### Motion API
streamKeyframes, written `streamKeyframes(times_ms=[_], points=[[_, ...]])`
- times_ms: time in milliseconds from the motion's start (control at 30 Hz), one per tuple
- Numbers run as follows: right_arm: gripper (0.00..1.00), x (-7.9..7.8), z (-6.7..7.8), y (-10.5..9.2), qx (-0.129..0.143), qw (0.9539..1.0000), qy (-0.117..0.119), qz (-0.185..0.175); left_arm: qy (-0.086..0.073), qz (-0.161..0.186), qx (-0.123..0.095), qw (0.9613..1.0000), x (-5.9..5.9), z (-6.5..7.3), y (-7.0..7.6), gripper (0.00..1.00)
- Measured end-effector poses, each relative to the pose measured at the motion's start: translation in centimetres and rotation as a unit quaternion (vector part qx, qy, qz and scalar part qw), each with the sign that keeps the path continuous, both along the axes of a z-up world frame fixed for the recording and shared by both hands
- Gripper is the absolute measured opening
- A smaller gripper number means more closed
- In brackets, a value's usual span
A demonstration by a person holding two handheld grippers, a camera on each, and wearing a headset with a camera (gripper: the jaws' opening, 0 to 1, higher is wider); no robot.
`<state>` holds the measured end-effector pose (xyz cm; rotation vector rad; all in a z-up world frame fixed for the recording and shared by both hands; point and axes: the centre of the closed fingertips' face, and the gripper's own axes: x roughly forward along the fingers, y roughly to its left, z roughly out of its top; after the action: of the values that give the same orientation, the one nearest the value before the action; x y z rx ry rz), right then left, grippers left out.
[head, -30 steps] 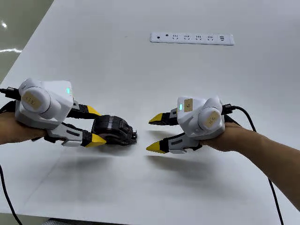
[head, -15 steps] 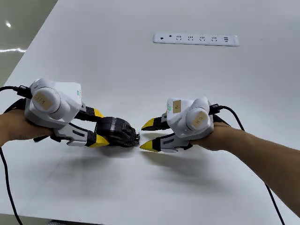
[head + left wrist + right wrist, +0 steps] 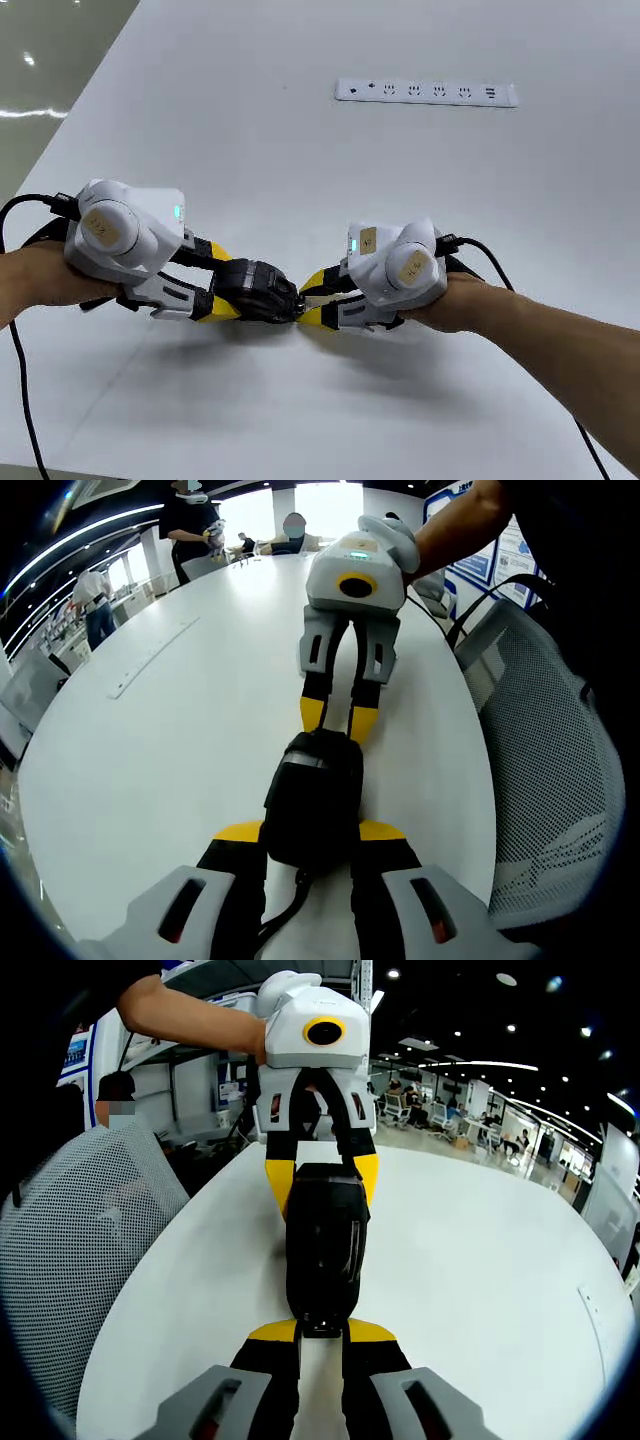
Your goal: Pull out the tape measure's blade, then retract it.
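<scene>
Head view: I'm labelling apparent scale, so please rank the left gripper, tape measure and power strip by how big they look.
1. left gripper, clearly largest.
2. tape measure and power strip: not ranked. The strip looks longer but thinner, and it lies farther from the camera.

The tape measure (image 3: 255, 290) is black. The left gripper (image 3: 226, 284) and right gripper (image 3: 311, 298) are white, with black jaws tipped yellow and a green light each. The table (image 3: 300, 160) and the power strip (image 3: 427, 92) at one o'clock are white.
</scene>
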<state>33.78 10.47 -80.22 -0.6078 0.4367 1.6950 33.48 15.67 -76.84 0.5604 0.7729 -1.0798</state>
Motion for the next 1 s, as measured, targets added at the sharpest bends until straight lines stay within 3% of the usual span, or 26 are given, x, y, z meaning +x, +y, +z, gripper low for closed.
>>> streamKeyframes(times_ms=[400,1000], points=[[0.10,0.22,-0.14,0.13,0.002,0.9999,0.011,-0.007,0.004,-0.003,0.004,1.0000,0.11,-0.13,0.09,0.25],[0.07,0.11,-0.07,-0.05,-0.003,1.0000,-0.003,0.002,0.010,-0.006,0.002,0.9999,0.15,-0.17,0.10,0.24]])
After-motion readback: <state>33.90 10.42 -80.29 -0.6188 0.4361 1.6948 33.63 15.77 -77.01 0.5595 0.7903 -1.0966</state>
